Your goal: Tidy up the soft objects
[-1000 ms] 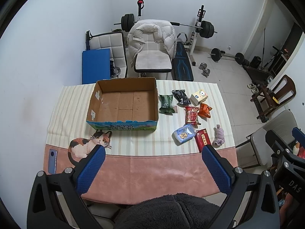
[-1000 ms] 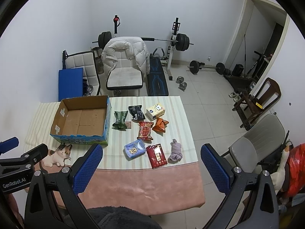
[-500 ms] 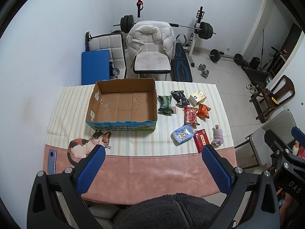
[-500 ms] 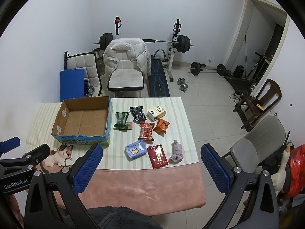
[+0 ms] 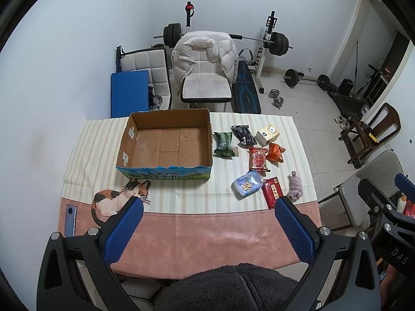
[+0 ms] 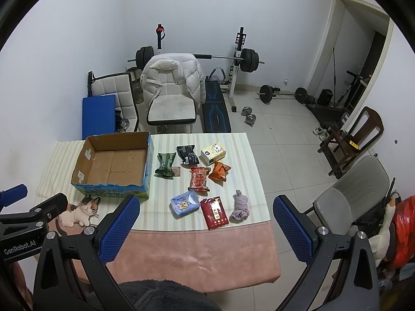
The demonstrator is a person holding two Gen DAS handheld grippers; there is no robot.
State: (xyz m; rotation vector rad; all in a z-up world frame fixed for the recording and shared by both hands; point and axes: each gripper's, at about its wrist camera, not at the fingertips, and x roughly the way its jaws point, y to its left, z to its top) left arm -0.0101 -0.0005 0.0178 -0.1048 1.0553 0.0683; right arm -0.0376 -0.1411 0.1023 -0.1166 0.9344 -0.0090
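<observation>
An open, empty cardboard box (image 5: 166, 142) (image 6: 114, 163) stands on the left of the table. To its right lie several soft packs: a green pouch (image 5: 223, 143), a black pouch (image 5: 242, 134), a cream tissue box (image 5: 268, 134), a red snack bag (image 5: 258, 158), an orange bag (image 5: 275, 152), a blue tissue pack (image 5: 247, 183) (image 6: 184, 202), a dark red pack (image 5: 272, 191) (image 6: 214, 212) and a purple cloth (image 5: 295, 188) (image 6: 240, 206). My left gripper (image 5: 207, 229) and right gripper (image 6: 205, 226) are open and empty, high above the table's near edge.
A striped and pink cloth (image 5: 207, 233) with a cat print (image 5: 119, 197) covers the table. A phone (image 5: 70, 219) lies at the near left. Chairs (image 5: 205, 77) (image 6: 347, 197), a blue mat and weight gear stand around.
Both grippers have drawn back and up a little from the table, so the box and packs look slightly smaller. Nothing on the table has moved.
</observation>
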